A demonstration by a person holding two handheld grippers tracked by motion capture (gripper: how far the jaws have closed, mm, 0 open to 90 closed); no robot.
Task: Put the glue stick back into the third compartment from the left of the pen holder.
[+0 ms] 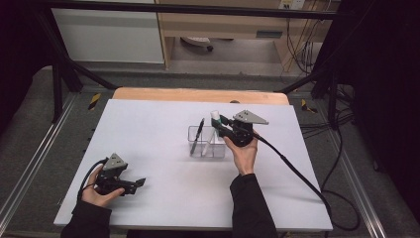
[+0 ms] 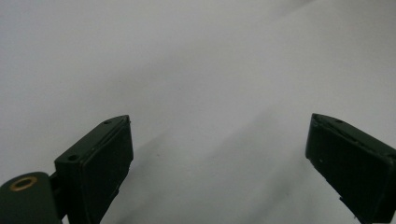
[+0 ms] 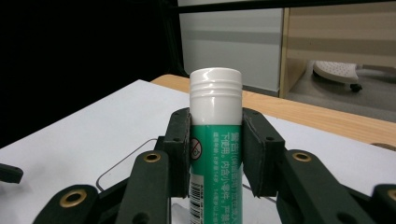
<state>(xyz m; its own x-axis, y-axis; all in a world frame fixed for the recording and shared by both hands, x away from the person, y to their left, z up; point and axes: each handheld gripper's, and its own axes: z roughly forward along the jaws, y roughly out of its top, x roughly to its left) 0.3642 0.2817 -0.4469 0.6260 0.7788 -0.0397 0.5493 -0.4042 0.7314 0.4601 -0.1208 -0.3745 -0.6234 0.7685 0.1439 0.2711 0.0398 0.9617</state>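
Note:
A green glue stick with a white cap (image 3: 215,140) stands upright between the pads of my right gripper (image 3: 215,149), which is shut on it. In the high view the glue stick (image 1: 216,118) is held over the right compartment of a clear plastic organiser (image 1: 207,142), and my right gripper (image 1: 223,124) sits just right of it. A black pen (image 1: 198,132) leans in the organiser's left compartment. My left gripper (image 1: 141,182) rests low at the table's front left, open, with nothing between its fingers (image 2: 100,161).
The white tabletop (image 1: 158,129) has bare room left of and in front of the organiser. A wooden edge (image 1: 198,94) runs along the back. Black cables (image 1: 297,173) trail off the right side. A black frame and cabinets stand beyond the table.

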